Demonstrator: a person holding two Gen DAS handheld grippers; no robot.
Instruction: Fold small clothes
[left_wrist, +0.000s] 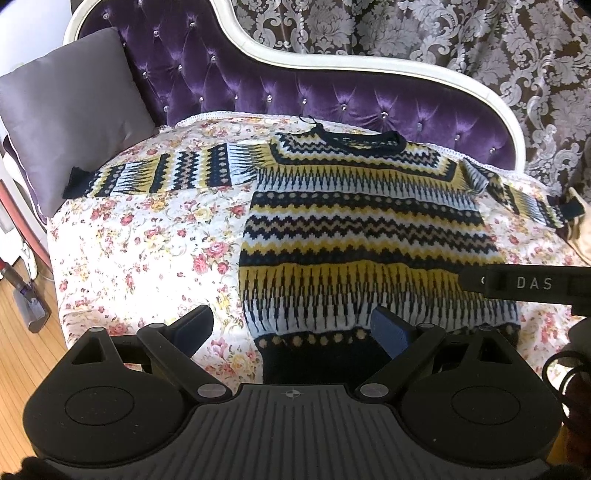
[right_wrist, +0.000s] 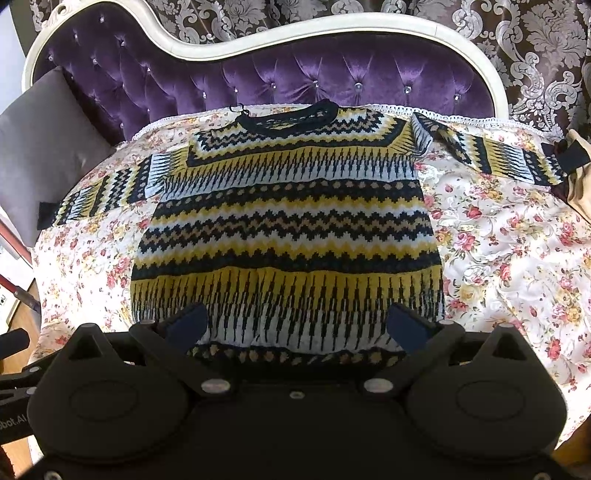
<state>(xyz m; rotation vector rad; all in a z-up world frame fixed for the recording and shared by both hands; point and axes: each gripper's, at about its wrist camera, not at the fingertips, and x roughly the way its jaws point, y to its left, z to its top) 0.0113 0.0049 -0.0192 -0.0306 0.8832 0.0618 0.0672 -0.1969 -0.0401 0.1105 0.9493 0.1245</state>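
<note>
While a patterned sweater (left_wrist: 365, 236) is lying flat with both sleeves spread out on a floral bedspread (left_wrist: 147, 236), two grippers are hovering over its dark bottom hem. The left gripper (left_wrist: 291, 326) is holding its fingers wide apart above the hem's left corner, gripping nothing. The right gripper (right_wrist: 295, 325) is also keeping its fingers wide apart, over the middle of the hem. A purple tufted headboard (right_wrist: 258, 77) is standing behind, and a grey pillow (left_wrist: 70, 110) is leaning at the left.
</note>
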